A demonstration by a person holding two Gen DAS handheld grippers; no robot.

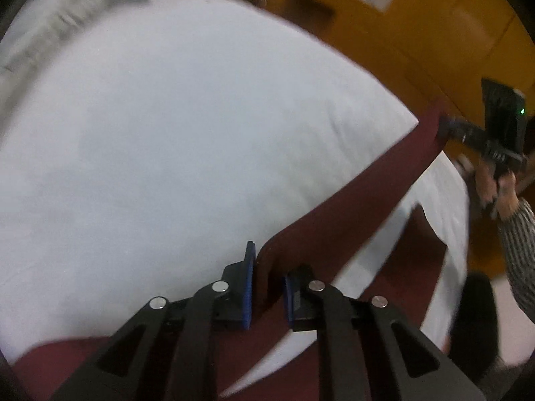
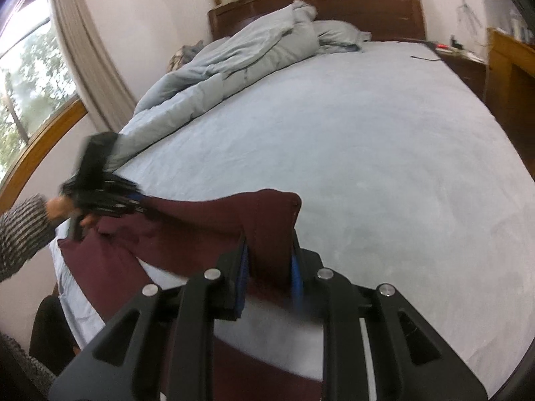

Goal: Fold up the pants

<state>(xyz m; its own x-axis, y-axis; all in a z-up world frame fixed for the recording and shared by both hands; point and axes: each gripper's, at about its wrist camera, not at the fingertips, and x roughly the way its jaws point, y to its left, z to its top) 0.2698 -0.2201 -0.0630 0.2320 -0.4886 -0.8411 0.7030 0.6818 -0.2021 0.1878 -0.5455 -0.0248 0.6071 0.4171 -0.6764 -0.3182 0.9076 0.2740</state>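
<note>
Dark maroon pants (image 1: 351, 207) hang stretched above the pale blue bed sheet (image 1: 167, 133), held at both ends. In the left wrist view my left gripper (image 1: 269, 292) is shut on a fold of the maroon cloth between its blue pads. The right gripper (image 1: 448, 127) grips the far end of the same edge at the right. In the right wrist view my right gripper (image 2: 269, 279) is shut on a corner of the pants (image 2: 200, 220). The left gripper (image 2: 133, 200) holds the other end at the left, blurred. Part of the pants droops over the bed's near edge.
A crumpled pale blue duvet (image 2: 234, 56) lies along the far left of the bed, by the dark wooden headboard (image 2: 367, 3). A nightstand (image 2: 468, 63) stands at the right, a window (image 2: 26, 83) at the left. A hand (image 1: 498, 190) with a striped sleeve (image 1: 521, 250) holds the right gripper over the wooden floor (image 1: 418, 33).
</note>
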